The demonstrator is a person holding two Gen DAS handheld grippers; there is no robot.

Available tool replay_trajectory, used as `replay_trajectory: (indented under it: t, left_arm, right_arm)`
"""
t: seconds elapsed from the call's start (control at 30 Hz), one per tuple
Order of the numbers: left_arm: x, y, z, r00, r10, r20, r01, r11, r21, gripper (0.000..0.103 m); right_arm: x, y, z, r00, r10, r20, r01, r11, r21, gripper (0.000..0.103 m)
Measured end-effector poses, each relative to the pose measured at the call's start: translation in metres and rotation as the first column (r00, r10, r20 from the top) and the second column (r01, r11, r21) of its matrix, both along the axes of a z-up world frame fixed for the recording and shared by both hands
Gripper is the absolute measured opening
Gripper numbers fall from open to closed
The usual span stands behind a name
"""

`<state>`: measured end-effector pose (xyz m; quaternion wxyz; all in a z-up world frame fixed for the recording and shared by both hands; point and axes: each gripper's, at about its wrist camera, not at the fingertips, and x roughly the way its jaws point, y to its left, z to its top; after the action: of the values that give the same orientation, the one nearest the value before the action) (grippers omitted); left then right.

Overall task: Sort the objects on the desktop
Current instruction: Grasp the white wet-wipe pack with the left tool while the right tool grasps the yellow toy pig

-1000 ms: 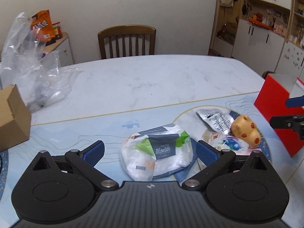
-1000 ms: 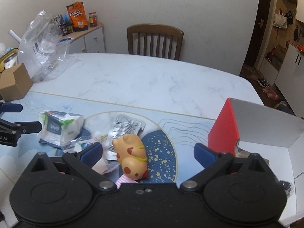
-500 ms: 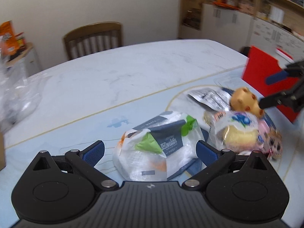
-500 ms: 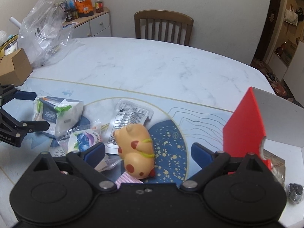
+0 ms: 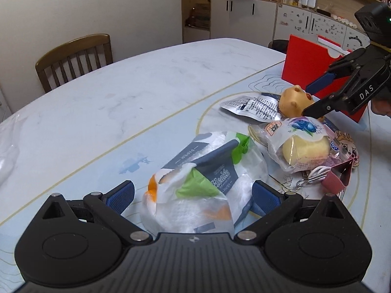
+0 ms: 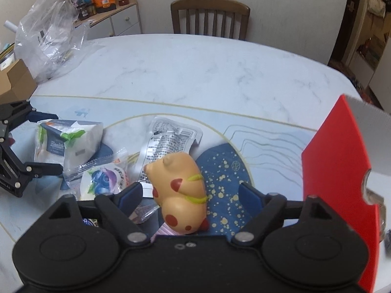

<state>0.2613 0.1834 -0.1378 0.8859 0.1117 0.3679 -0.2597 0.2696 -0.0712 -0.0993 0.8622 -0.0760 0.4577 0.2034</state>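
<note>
A white tissue pack [image 5: 202, 178] with green and grey print lies on the pale blue mat, between the fingers of my left gripper [image 5: 193, 195], which is open with its pads clear of the pack. In the right wrist view the same left gripper [image 6: 46, 141] straddles the tissue pack [image 6: 70, 141]. An orange spotted animal toy [image 6: 180, 190] lies between the fingers of my right gripper [image 6: 190, 193]. Its jaws are closing, and the pads are not touching the toy. From the left wrist view my right gripper [image 5: 315, 96] hangs over the toy [image 5: 293, 97].
A silver sachet [image 6: 171, 139], a wrapped bun packet [image 5: 300, 144], a cartoon charm [image 5: 347, 144] and a pink binder clip [image 5: 337, 178] crowd the mat. A red-sided box [image 6: 339, 171] stands at the right. A plastic bag [image 6: 51, 36] and a cardboard box [image 6: 14, 80] are far left, a chair [image 6: 210, 17] behind the table.
Both grippers have come down closer to their objects. The left view has swung right and rolled. The right jaws have narrowed around the toy.
</note>
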Motion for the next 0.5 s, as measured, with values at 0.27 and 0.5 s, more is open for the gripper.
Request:
replay_trajectory:
  t: [0.27,0.5]
  left_arm:
    - [0.004,-0.002,-0.009,1.0,-0.008,-0.008,0.008,1.0,0.005,0.103]
    - [0.002,-0.005,-0.01,1.0,-0.004,0.001,0.004,1.0,0.007,0.097]
  right_arm:
    - [0.007,-0.001,-0.008,0.999,-0.017,-0.028,0.017,1.0,0.008,0.077]
    - [0.008,-0.001,-0.014,0.999,-0.02,-0.048,0.021,1.0,0.019,0.067]
